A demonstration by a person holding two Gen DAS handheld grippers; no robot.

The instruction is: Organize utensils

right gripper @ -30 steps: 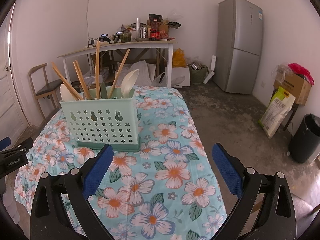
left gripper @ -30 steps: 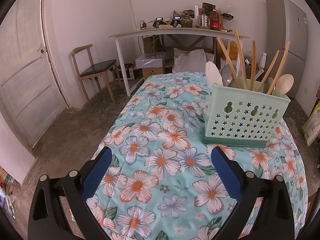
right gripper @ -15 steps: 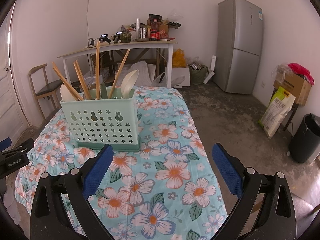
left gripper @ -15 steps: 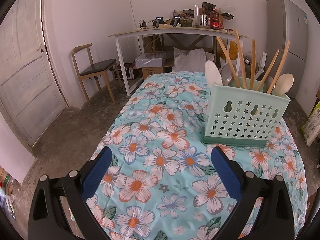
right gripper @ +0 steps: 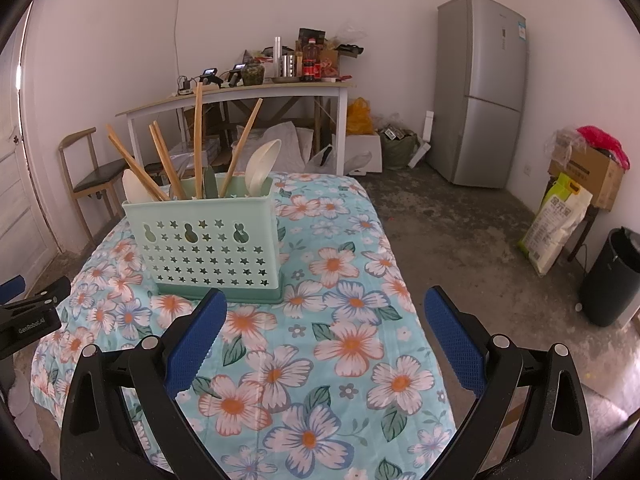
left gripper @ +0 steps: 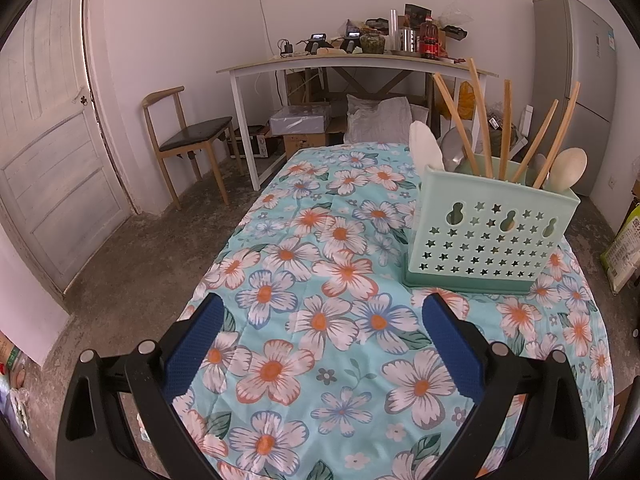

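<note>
On floral cloth [left gripper: 320, 320] — filled caddy [left gripper: 492, 236]

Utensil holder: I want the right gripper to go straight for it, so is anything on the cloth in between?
Nothing visible: only bare floral tablecloth lies between the open right gripper and the green utensil holder.
</note>
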